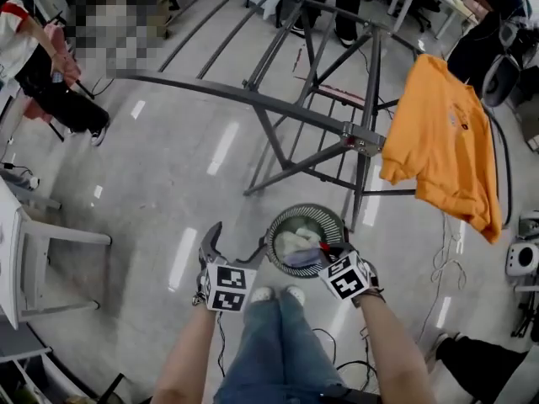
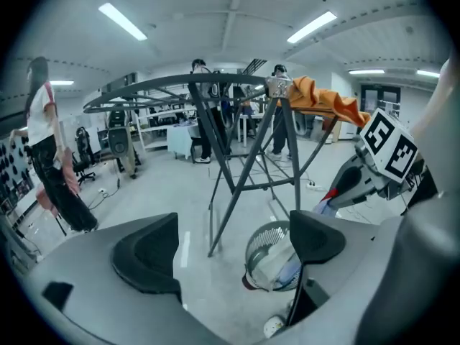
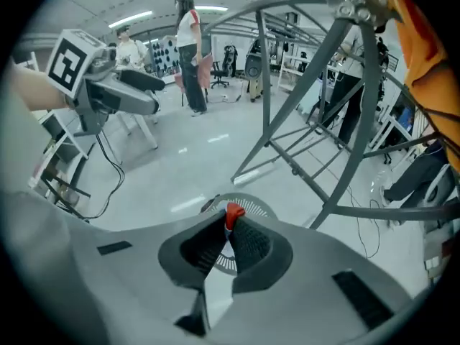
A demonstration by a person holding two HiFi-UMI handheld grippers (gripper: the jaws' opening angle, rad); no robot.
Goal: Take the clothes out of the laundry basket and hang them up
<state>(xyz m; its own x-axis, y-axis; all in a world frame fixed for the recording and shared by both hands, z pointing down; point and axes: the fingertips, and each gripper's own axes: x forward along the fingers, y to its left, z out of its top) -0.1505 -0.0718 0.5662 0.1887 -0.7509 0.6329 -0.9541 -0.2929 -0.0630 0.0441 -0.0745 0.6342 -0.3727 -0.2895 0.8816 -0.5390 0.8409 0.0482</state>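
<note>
Right tongs (image 3: 230, 223) on garment (image 1: 301, 257) above basket (image 1: 308, 209)

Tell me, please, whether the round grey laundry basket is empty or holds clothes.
Not empty: pale crumpled clothes lie in the round grey mesh laundry basket, and the right gripper grips a bluish garment over it.

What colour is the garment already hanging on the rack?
Orange. The sweatshirt shows best in the head view.
</note>
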